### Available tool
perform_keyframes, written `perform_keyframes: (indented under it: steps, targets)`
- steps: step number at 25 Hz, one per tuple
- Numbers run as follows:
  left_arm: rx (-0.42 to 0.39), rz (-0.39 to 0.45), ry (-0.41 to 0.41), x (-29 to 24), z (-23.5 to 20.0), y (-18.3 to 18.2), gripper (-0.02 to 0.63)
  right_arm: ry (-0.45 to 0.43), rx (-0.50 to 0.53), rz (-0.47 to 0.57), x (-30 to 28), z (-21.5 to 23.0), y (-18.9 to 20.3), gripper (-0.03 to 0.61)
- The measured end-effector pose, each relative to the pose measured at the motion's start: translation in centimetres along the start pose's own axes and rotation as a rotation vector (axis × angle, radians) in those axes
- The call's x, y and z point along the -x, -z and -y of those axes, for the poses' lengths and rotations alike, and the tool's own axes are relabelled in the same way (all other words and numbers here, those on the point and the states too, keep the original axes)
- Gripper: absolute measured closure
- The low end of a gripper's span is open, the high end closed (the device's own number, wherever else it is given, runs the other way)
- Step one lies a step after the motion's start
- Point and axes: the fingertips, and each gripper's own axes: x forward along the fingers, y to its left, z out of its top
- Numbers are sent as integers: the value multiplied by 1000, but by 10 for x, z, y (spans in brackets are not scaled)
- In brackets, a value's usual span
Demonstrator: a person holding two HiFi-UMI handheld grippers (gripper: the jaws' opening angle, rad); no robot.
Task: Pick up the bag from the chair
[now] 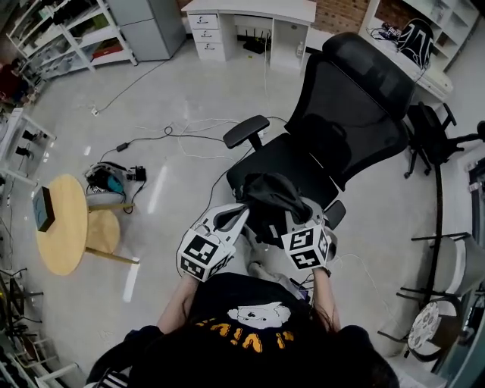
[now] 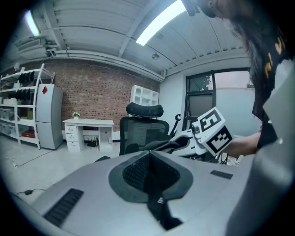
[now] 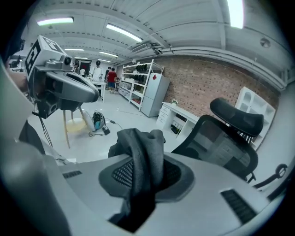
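Observation:
The black bag [image 1: 271, 195] hangs in the air between my two grippers, in front of the black mesh office chair [image 1: 341, 129] and off its seat. My right gripper [image 1: 294, 218] is shut on a thick fold of the bag [image 3: 138, 147], which bulges up out of its jaws. My left gripper [image 1: 239, 215] is shut too, with a thin black strap [image 2: 156, 203] of the bag caught between its pads. In the left gripper view the right gripper [image 2: 203, 138] shows with bag fabric [image 2: 168, 145] draped before it, the chair [image 2: 140, 131] behind.
A round wooden table [image 1: 62, 224] stands at the left with a cleaner and cables [image 1: 114, 179] beside it. A white desk [image 1: 250, 23] is at the back. A second black chair [image 1: 428, 136] and metal racks stand at the right. People stand far off in the right gripper view.

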Motion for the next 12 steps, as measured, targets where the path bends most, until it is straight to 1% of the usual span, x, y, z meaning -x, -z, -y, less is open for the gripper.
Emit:
perform_keyframes:
  steps: [3,6,12]
  targets:
    - [-3,0,-26,15,-2,2,604,-27,10,-1,1,-16,2,494]
    - [4,-18,-49,27,-9,7,604,-52,7,-12,1,-33,4,494]
    - [19,-8,-64,53,-25,10,604,-65,4,-36,0,-67,0,500]
